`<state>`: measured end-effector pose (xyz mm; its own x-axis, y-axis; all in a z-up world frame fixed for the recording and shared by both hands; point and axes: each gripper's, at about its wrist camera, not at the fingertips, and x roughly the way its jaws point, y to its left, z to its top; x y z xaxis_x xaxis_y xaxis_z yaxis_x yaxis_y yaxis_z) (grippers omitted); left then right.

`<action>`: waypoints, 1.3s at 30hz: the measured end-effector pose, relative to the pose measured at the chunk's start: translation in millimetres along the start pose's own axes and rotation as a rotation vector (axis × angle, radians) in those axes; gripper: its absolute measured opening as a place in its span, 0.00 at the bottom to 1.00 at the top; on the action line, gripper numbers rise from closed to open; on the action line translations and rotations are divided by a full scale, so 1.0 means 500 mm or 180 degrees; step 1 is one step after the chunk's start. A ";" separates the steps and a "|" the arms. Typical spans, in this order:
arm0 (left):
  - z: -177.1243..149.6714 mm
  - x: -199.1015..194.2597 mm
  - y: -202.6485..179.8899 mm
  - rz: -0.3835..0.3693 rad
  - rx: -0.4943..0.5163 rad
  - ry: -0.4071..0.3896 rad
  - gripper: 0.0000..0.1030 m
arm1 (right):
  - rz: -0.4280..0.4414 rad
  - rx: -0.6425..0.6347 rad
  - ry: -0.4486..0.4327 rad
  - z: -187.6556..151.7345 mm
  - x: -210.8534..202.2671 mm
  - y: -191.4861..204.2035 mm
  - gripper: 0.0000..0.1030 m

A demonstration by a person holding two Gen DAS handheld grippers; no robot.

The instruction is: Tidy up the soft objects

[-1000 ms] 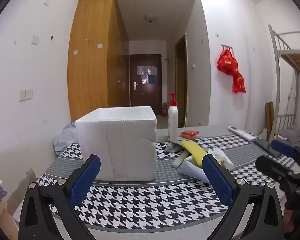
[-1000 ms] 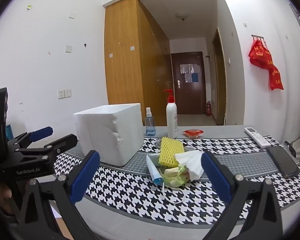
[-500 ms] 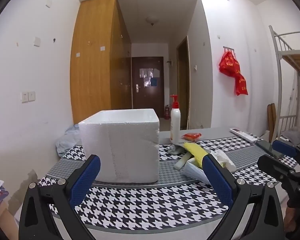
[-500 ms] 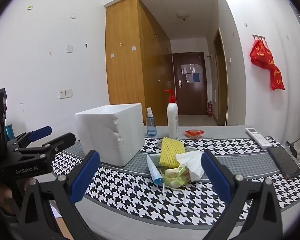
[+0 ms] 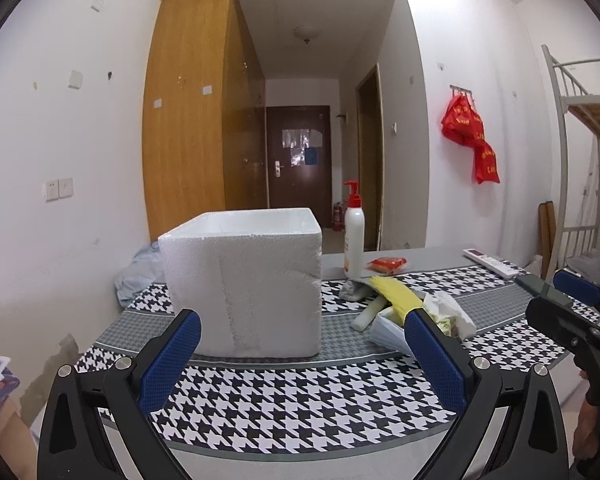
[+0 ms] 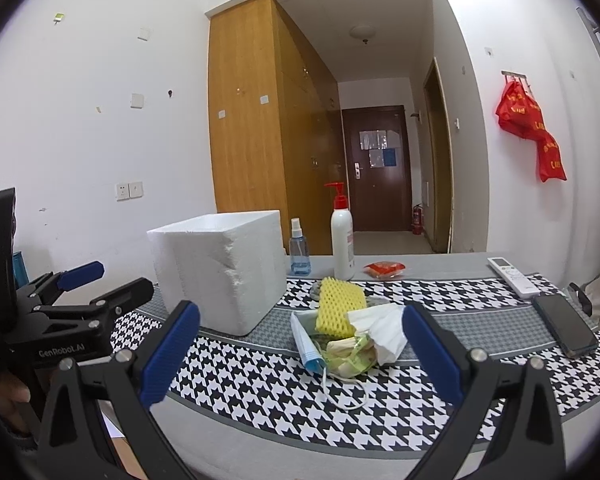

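Both tongs spread wide, empty: left gripper [image 5: 300, 344] faces the foam box [image 5: 244, 284], right gripper [image 6: 300, 344] faces the soft pile [image 6: 352, 336] just right of it. Yellow foam net [image 6: 341, 307], tissue [image 6: 384, 330], face mask [image 6: 306, 342]: likely light, squashy. Pinch net mid-body; mask loops may snag

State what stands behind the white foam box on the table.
In the right wrist view a blue spray bottle stands behind the foam box. In the left wrist view the box hides it.
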<state>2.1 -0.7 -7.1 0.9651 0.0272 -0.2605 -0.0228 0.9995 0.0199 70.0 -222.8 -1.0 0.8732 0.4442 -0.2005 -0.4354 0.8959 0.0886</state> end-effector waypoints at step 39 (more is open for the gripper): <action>0.010 0.048 -0.024 -0.0128 0.0080 0.0147 0.99 | -0.0061 0.0020 0.0090 0.005 0.016 -0.026 1.00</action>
<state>26.8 -12.3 -8.8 0.9520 -0.0118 -0.3058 0.0229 0.9992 0.0327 83.2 -231.1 -1.4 0.8748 0.4267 -0.2296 -0.4173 0.9042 0.0907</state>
